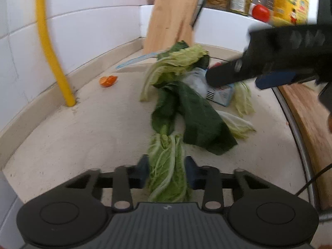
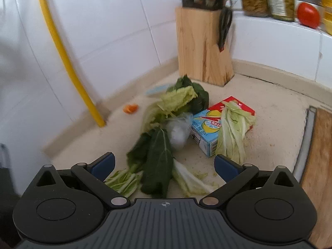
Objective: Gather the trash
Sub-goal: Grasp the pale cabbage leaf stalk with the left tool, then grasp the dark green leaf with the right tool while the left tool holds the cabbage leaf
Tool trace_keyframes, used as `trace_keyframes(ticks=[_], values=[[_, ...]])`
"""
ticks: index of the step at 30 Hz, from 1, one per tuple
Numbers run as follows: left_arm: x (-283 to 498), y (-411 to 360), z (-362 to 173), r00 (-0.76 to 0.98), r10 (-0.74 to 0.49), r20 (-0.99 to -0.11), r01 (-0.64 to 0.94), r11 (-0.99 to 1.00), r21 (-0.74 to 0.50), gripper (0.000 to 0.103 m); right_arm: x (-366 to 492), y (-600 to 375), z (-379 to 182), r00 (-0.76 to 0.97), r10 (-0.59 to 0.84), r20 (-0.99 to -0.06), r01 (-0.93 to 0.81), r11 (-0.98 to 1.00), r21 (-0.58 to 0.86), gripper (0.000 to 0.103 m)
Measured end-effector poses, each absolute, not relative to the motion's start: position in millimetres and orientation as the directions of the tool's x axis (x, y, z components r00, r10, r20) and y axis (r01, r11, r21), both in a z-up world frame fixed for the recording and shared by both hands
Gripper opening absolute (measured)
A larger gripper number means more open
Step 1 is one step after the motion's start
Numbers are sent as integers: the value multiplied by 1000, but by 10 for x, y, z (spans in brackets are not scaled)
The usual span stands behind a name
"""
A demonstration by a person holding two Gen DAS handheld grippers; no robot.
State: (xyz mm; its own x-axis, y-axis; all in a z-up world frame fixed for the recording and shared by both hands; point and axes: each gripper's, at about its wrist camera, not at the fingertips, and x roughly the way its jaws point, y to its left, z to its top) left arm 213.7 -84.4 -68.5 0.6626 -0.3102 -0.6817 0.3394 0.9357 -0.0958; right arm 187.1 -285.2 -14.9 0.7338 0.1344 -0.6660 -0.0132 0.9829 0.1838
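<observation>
My left gripper (image 1: pixel 167 173) is shut on a pale green cabbage leaf (image 1: pixel 168 178), its blue pads pressing the leaf's sides. Beyond it on the counter lie dark green leaves (image 1: pixel 199 120), more pale cabbage leaves (image 1: pixel 178 60), crumpled clear plastic (image 2: pixel 178 130) and a blue-and-red juice carton (image 2: pixel 204 128) with a pale leaf (image 2: pixel 234 128) draped over it. An orange peel (image 2: pixel 130 108) lies apart, near the wall. My right gripper (image 2: pixel 165 166) is open above the dark leaves (image 2: pixel 157 161), holding nothing. In the left wrist view the right gripper (image 1: pixel 233 81) hovers over the carton (image 1: pixel 222 95).
A wooden knife block (image 2: pixel 201 45) stands in the tiled corner and a yellow pipe (image 2: pixel 68 62) runs down the wall into the counter. Jars (image 2: pixel 280 0), a tomato (image 2: pixel 308 17) and a yellow bottle (image 1: pixel 290 0) sit on the ledge. A wooden board (image 2: pixel 317 166) and a metal rim (image 2: pixel 305 141) border the right.
</observation>
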Motion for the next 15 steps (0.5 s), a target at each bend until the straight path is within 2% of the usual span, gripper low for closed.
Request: trace_keyframes(ticks=[4,9,15], values=[[2141,-756,-676,651,-326,-685,311,938,-151,19,2081,-2715,-235,697,123,-707,-59,992,115,99],[2111,-769,-672,653,-317,-688,304,942,-145,17,2305,-2605,-301,663,105,-741,-57,994,90,87],[2104,-766,-672,654,-314,-688,295,943,-150,17,2434,-2513,-319,654,62,-754,-62,998,28,85]])
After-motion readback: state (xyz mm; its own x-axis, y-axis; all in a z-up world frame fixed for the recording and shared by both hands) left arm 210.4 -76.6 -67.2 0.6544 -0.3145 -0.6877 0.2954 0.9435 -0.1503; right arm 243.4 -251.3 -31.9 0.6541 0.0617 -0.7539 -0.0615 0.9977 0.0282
